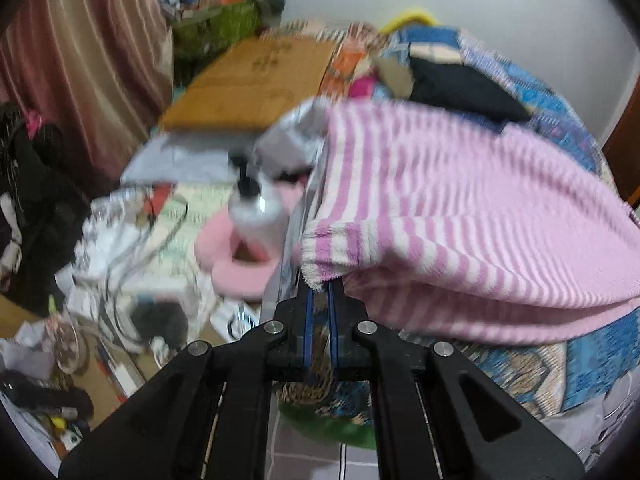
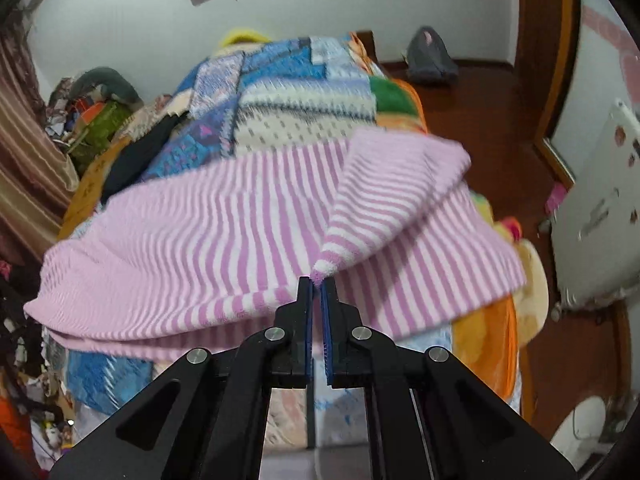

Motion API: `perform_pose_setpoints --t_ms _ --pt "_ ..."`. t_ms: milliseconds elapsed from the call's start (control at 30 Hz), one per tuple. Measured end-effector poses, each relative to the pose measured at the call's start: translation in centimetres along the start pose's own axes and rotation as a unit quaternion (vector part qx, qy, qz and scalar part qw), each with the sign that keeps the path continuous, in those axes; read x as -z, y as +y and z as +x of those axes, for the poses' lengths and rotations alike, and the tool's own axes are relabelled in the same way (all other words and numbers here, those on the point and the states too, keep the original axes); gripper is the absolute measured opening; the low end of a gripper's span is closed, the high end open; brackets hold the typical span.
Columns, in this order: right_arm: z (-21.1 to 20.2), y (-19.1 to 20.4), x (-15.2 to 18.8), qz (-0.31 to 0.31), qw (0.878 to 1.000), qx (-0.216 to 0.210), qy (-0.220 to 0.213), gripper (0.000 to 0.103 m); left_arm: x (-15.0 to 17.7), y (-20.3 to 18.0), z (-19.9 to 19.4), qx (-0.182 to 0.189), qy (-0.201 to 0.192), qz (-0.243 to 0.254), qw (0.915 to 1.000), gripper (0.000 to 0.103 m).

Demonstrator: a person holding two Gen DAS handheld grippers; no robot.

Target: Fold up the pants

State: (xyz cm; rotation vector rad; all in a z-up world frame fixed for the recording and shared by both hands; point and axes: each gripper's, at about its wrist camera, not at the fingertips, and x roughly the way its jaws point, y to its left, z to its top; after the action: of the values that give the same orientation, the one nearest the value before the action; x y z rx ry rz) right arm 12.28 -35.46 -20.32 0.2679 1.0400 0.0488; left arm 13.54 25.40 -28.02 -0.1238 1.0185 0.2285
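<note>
the main risk is a corner slipping free: each gripper pinches only a thin bit of the pants, and the fluffy pile likely gives little purchase, so a tug from one side could pull the fabric out of the other and collapse the fold. the left gripper is clamped on a hem edge, the right gripper on a pointed corner. the pants are pink-and-white striped fleece, already doubled over, lying on the patchwork blanket covering the bed; both views are blurred, so how many layers each jaw holds is unclear.
</note>
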Motion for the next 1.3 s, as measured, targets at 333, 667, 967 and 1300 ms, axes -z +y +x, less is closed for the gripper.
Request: perform_pose_setpoints --t_ms 333,667,967,1300 --pt "-0.2 -2.9 0.5 -0.001 0.999 0.051 -0.006 0.003 -0.6 -0.9 -3.6 -0.024 -0.027 0.013 0.9993 0.006" --pt "3.5 -2.1 -6.4 -0.066 0.994 0.071 -0.041 0.041 -9.0 -11.1 -5.3 0.051 -0.066 0.032 0.996 0.022" --pt "11.9 -1.7 -11.4 -0.076 0.995 0.071 -0.009 0.045 -12.9 -22.2 2.6 0.082 -0.013 0.08 0.9934 0.027" --pt "14.8 -5.5 -11.5 -0.059 0.996 0.063 0.019 0.006 -11.7 -30.3 7.6 0.077 0.03 0.149 0.9854 0.028"
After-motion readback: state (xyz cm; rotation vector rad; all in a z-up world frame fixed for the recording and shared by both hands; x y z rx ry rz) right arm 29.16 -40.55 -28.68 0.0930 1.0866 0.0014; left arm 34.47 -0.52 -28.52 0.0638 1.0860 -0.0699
